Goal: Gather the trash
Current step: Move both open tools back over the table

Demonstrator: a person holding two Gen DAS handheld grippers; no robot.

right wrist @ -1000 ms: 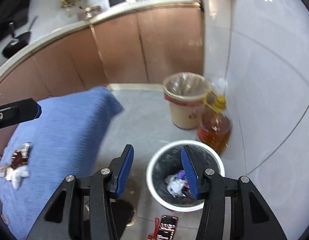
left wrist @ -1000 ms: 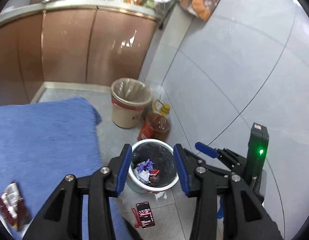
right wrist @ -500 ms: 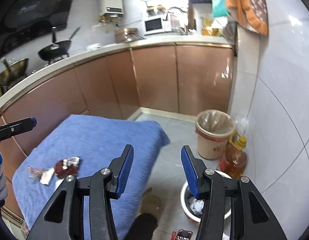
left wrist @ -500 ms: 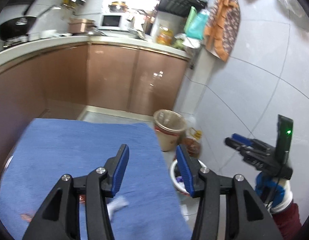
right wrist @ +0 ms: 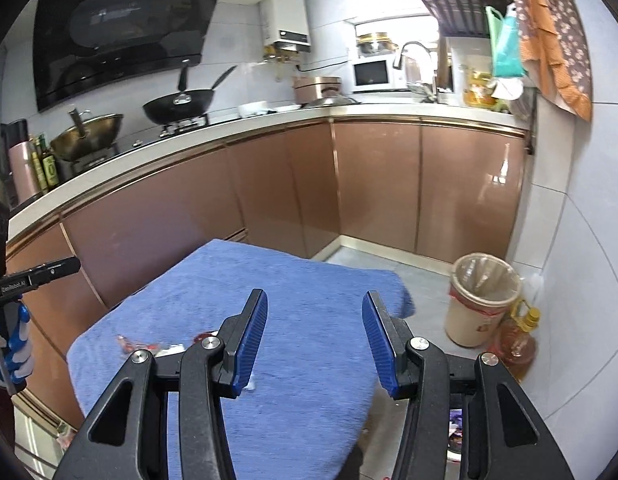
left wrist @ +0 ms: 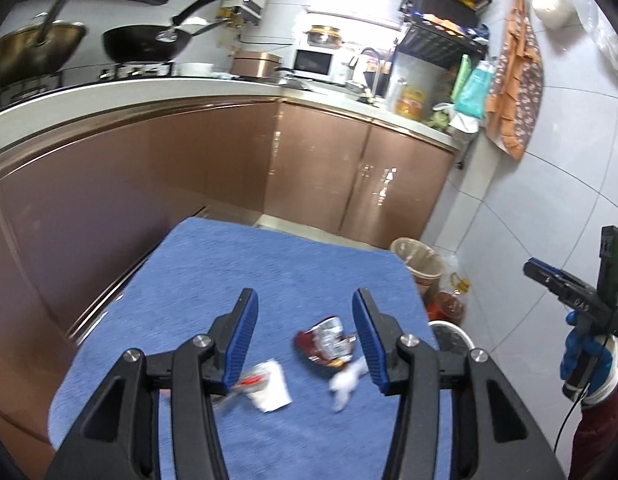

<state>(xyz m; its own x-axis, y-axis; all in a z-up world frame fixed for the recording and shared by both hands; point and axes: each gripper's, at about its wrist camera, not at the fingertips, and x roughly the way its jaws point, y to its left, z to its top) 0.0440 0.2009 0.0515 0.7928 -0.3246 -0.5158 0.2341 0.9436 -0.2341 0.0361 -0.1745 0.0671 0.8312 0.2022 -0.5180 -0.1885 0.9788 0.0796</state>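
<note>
- The left gripper (left wrist: 305,330) hangs over the blue cloth (left wrist: 269,280), its jaws apart and holding nothing (they have just been opening wider).
- The right gripper (right wrist: 315,334) is also spread and empty, above the cloth's near end.
- On the cloth lie a crumpled red wrapper (left wrist: 325,338), a white packet (left wrist: 269,386) and a white scrap (left wrist: 347,380), close together.
- The white bin (left wrist: 453,334) stands on the floor just beside the cloth's right edge, with a lined beige bin (right wrist: 483,300) and an oil bottle (right wrist: 517,340) behind it.

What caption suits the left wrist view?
Open left claw above a red wrapper and white scraps on a blue cloth.
</note>
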